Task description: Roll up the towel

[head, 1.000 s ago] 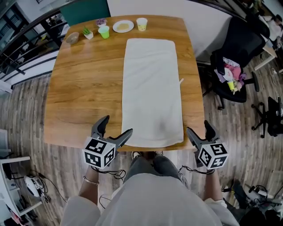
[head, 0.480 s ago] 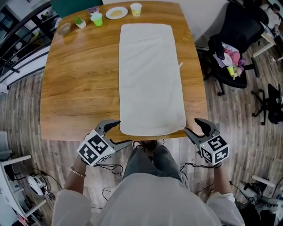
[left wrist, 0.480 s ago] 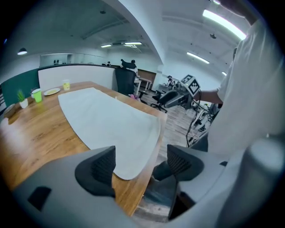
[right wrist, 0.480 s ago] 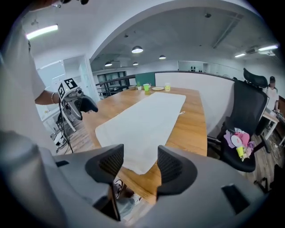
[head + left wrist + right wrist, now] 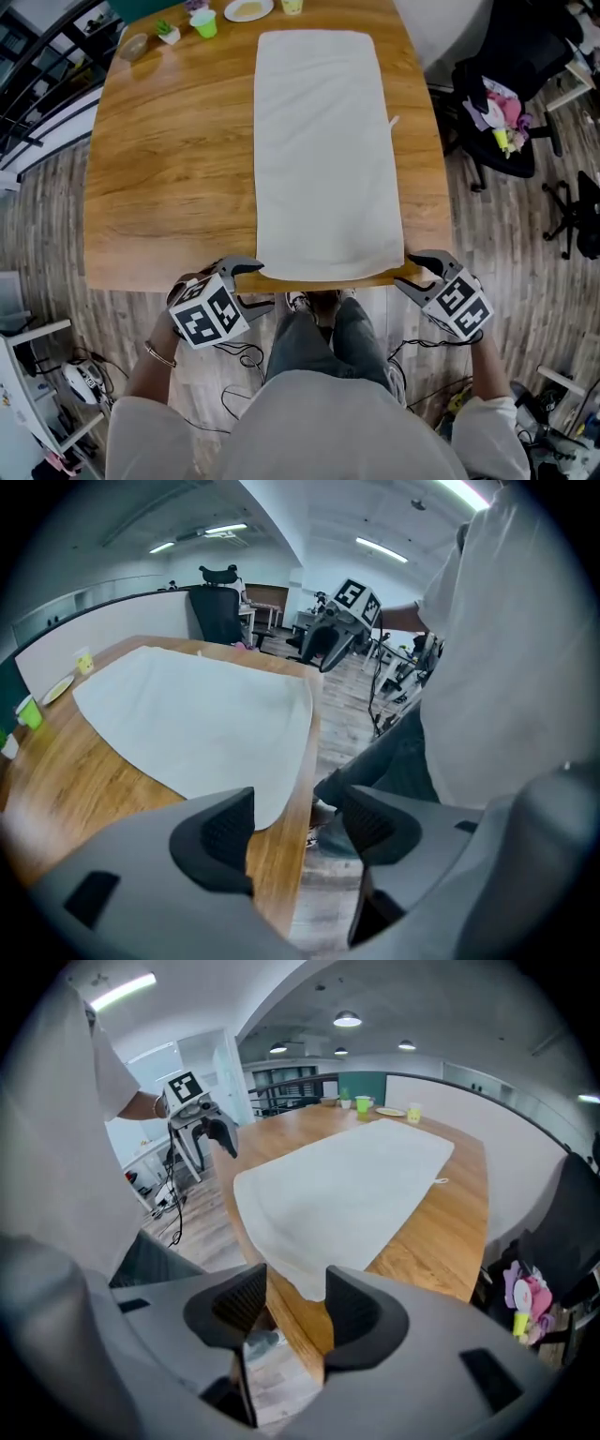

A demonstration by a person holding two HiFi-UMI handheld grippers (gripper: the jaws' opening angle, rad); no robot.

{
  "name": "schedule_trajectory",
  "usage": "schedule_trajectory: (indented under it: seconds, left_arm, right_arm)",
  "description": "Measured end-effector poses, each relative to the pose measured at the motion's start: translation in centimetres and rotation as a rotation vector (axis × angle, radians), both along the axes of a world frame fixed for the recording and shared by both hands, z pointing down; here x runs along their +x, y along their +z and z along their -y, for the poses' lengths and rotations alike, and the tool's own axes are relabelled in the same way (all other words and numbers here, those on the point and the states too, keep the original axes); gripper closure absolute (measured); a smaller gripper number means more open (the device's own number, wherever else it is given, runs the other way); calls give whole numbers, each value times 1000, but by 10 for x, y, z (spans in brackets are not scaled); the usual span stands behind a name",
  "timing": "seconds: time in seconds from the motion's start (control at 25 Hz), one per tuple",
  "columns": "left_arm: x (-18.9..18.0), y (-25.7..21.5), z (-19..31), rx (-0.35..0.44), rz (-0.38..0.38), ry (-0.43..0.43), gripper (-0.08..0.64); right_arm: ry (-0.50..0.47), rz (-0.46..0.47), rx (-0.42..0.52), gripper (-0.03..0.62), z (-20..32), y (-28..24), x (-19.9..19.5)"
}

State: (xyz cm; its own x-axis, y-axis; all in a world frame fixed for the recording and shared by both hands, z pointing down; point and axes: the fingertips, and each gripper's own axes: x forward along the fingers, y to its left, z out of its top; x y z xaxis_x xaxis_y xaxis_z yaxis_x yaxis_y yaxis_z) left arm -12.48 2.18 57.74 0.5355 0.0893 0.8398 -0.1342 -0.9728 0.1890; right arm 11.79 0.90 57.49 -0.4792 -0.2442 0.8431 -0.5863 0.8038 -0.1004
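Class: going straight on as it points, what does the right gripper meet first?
Probably the towel, its near corner at the table edge, between the jaws of the right gripper, which have just been closing.

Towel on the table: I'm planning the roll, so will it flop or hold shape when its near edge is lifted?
Probably floppy: the towel lies thin and flat, following the table. Likely light, and its soft-looking cloth should grip wood rather than slide freely.

Towel (image 5: pixel 347 1185) corner partly behind right tool (image 5: pixel 292 1299); plate (image 5: pixel 247 7) cropped at top.
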Motion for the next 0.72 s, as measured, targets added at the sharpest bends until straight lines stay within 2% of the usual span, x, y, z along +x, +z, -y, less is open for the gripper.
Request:
schedule_trajectory:
  seconds: [0.32, 0.48, 0.72]
  left_arm:
    - [-2, 19, -3, -1, 101, 141, 319]
    - [-1, 28, -3, -12, 138, 178, 341]
    - [2, 37, 1, -4, 161, 208, 345]
  right_arm:
    - [-182, -5, -48, 428, -10, 12, -19]
    - [-243, -55, -57, 459, -11, 19, -19]
    - [-326, -116, -34, 465, 0, 24, -19]
